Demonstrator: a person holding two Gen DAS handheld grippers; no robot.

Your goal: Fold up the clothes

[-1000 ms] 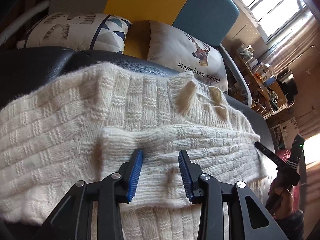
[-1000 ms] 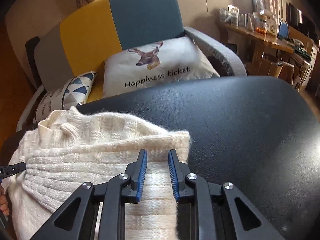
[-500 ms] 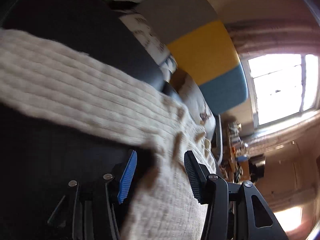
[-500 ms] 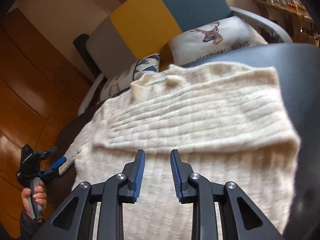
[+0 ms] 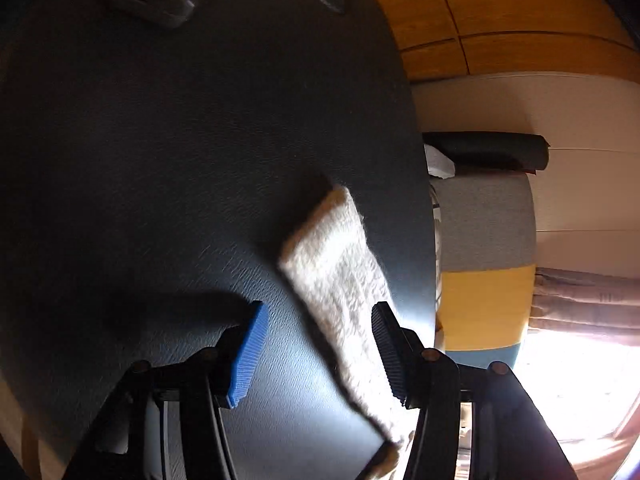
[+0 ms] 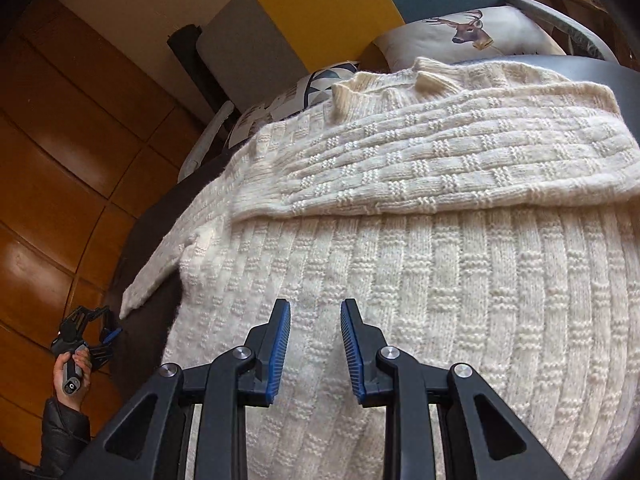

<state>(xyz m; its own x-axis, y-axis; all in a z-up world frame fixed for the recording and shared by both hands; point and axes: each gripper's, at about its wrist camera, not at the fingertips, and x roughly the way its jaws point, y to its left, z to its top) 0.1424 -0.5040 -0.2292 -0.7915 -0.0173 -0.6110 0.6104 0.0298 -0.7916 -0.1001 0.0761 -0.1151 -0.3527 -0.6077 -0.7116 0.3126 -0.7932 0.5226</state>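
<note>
- On the dark padded surface (image 6: 624, 76) in front of the colour-block sofa (image 6: 320, 4), a cream knit sweater (image 6: 440, 280) is being laid out flat, its body spread across most of the top and its collar lying toward the far edge, next to the deer cushion (image 6: 460, 36).
- One sleeve (image 6: 460, 160) is being shown already folded across the chest, running from the right edge toward the middle, so the first fold is judged as done.
- The other sleeve (image 5: 340, 280) is being left stretched out over the left edge of the surface, its cuff lying near that edge, not yet folded in.
- The left gripper (image 5: 316, 352) is being held low over the surface with that unfolded sleeve running between its blue pads (image 5: 248, 356); the jaws are opening, about half wide, and no pad is seen pressing the knit, so nothing is being gripped.
- In the right wrist view the left gripper (image 6: 86, 330) is being held by a hand (image 6: 74, 374) off the left corner, just beside the cuff.
- The right gripper (image 6: 314, 352) is being hovered above the lower body of the sweater, its fingers standing narrowly apart with only air between them; nothing is being held.
- What is being left, as judged: bringing the left sleeve across, then folding the body in half toward the collar.
</note>
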